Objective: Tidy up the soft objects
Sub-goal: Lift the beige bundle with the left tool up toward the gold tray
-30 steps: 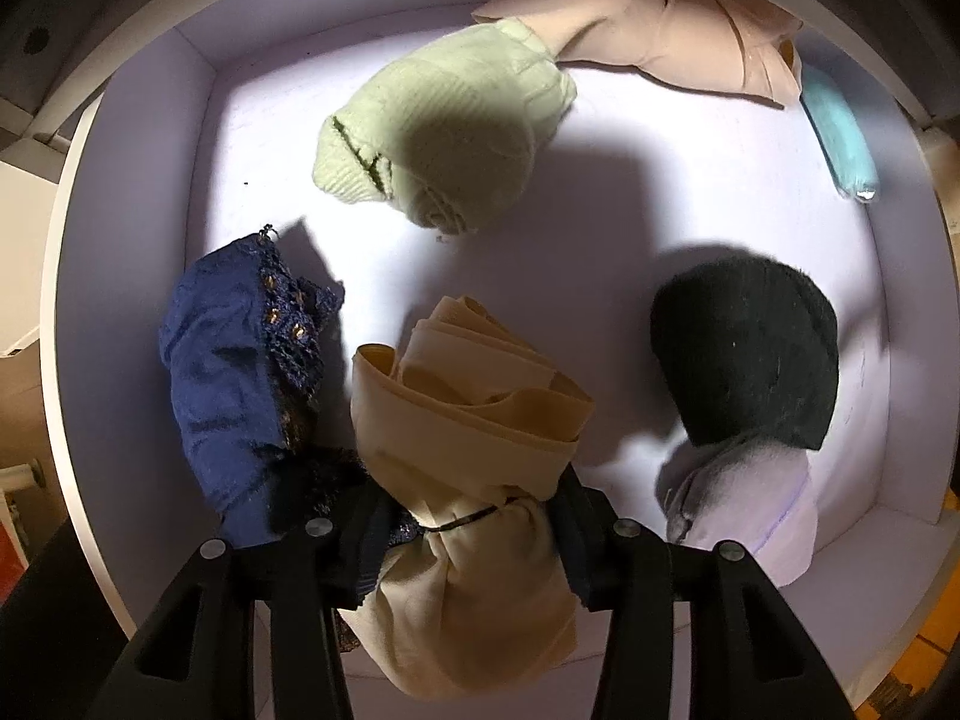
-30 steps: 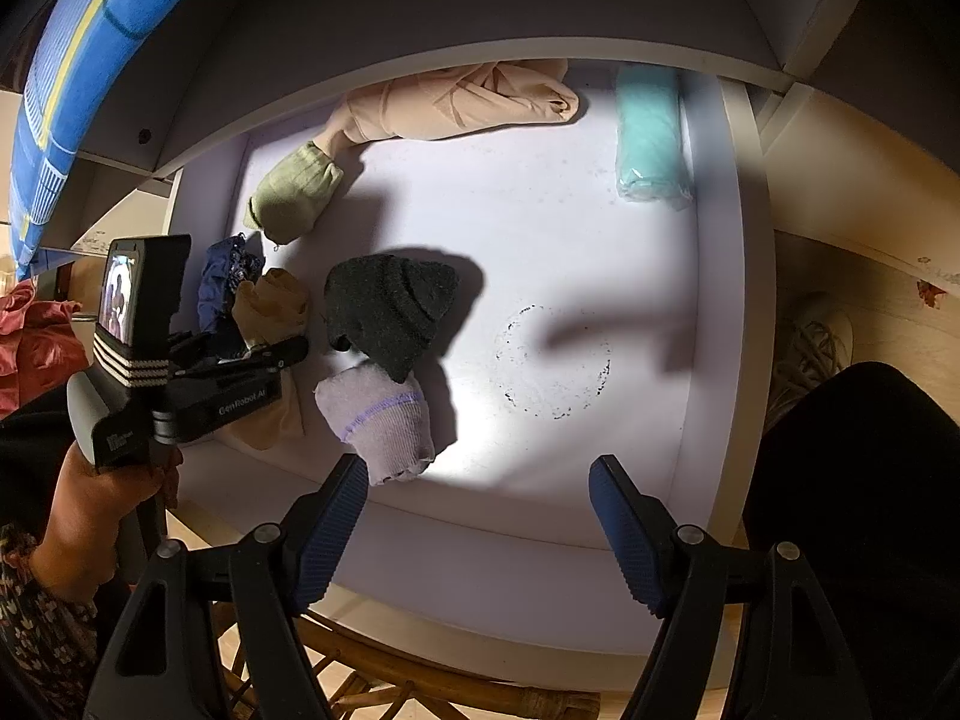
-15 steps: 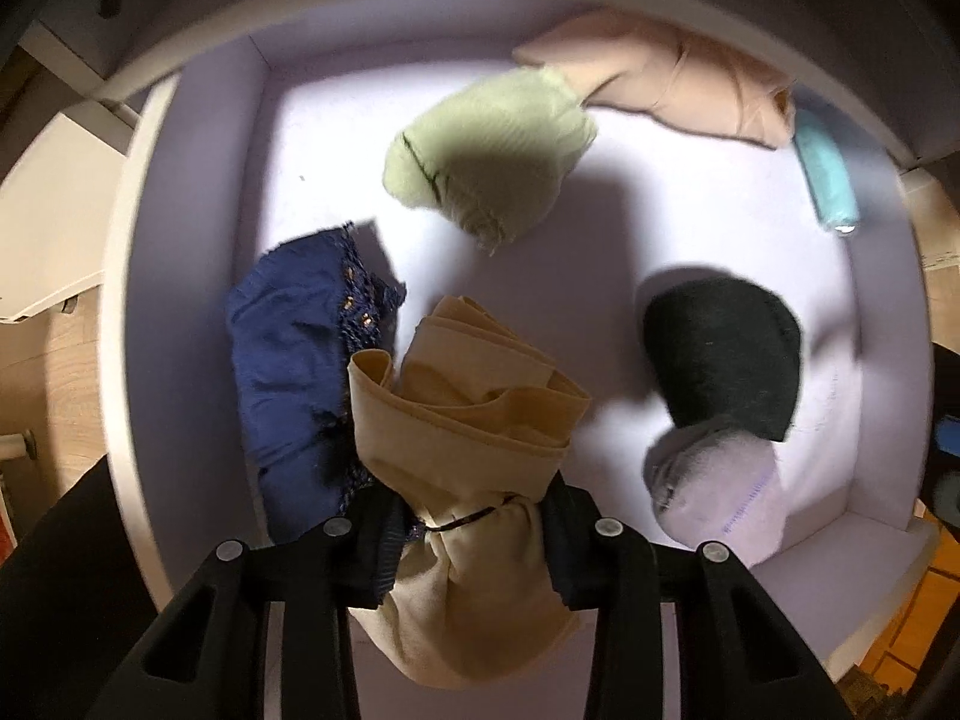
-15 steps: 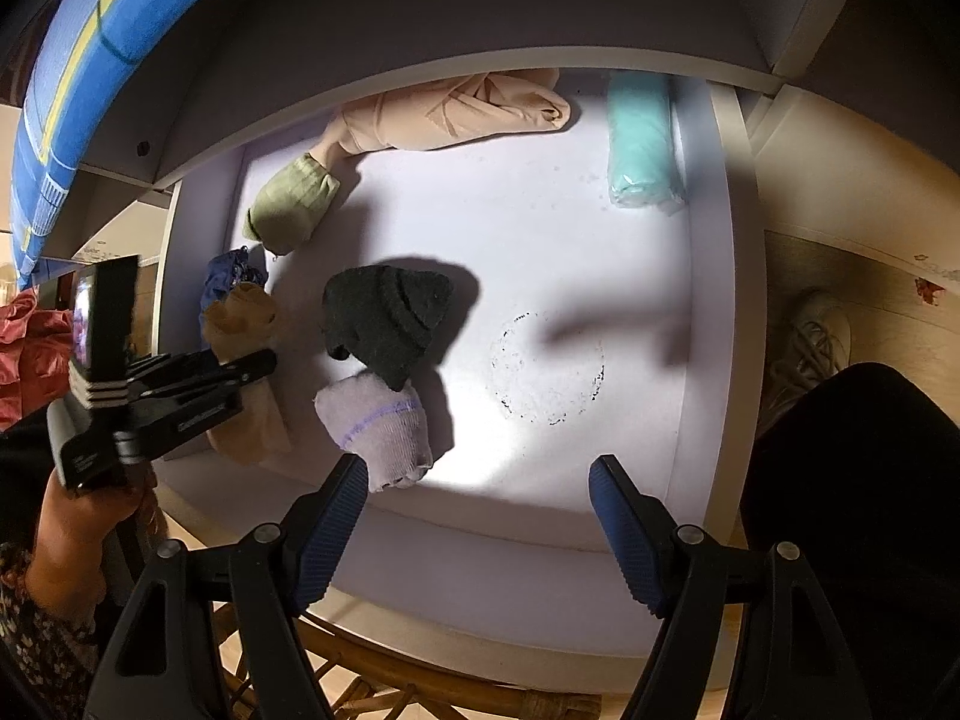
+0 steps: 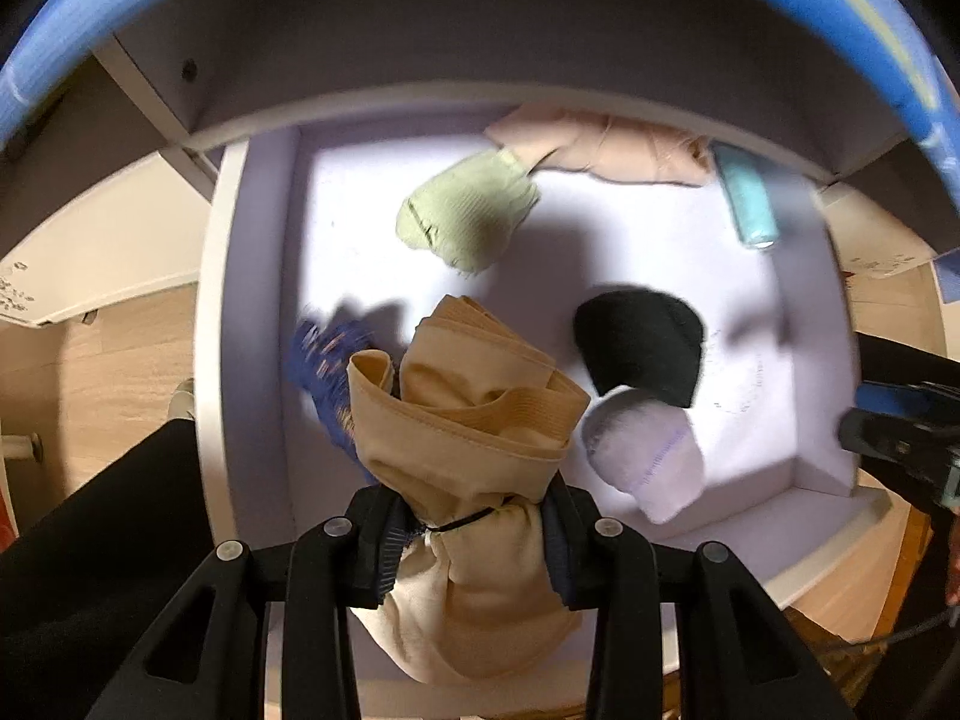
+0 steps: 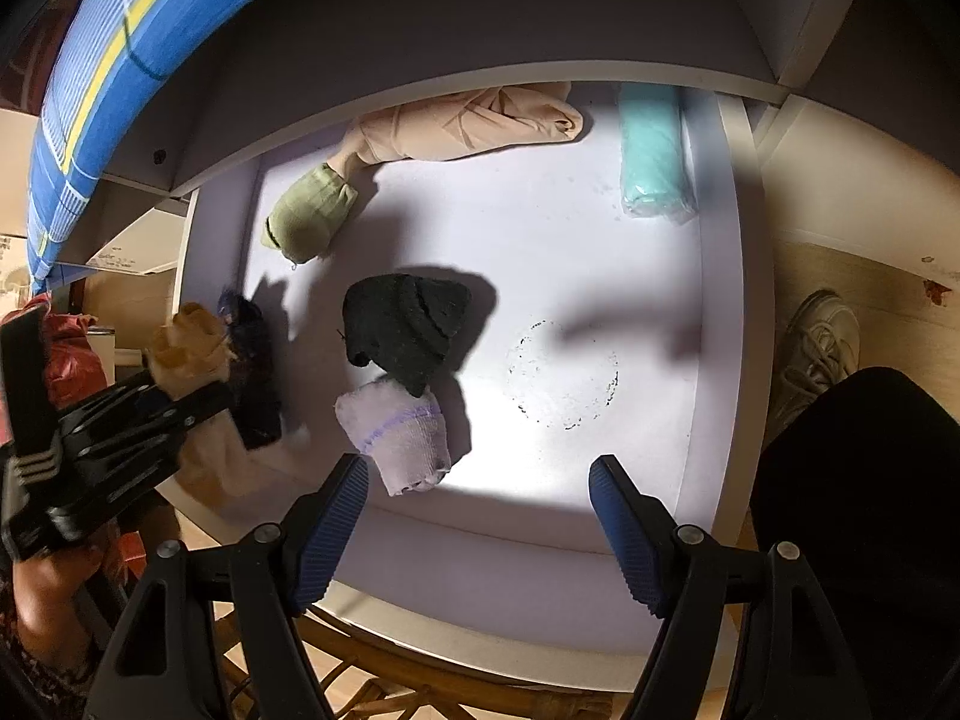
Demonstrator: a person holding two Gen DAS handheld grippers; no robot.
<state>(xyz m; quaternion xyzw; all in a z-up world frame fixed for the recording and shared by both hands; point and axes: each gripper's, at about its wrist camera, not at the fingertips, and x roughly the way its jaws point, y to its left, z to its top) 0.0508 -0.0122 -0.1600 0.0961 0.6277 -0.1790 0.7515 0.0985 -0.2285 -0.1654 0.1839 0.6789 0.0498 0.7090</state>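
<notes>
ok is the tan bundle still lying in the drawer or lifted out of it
Lifted. The left gripper is shut on the tan bundle, and the right wrist view shows it raised beside the drawer's left wall.

Tan cloth bundle pinched in left tongs, above drawer

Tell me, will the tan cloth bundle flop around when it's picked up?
Probably a bit. The tan cloth bundle bulges softly where the left gripper squeezes it, so it looks squashy. A thin tie cinches its middle, so it should stay bunched, though its loose folded top may wobble. It likely weighs little.
</notes>
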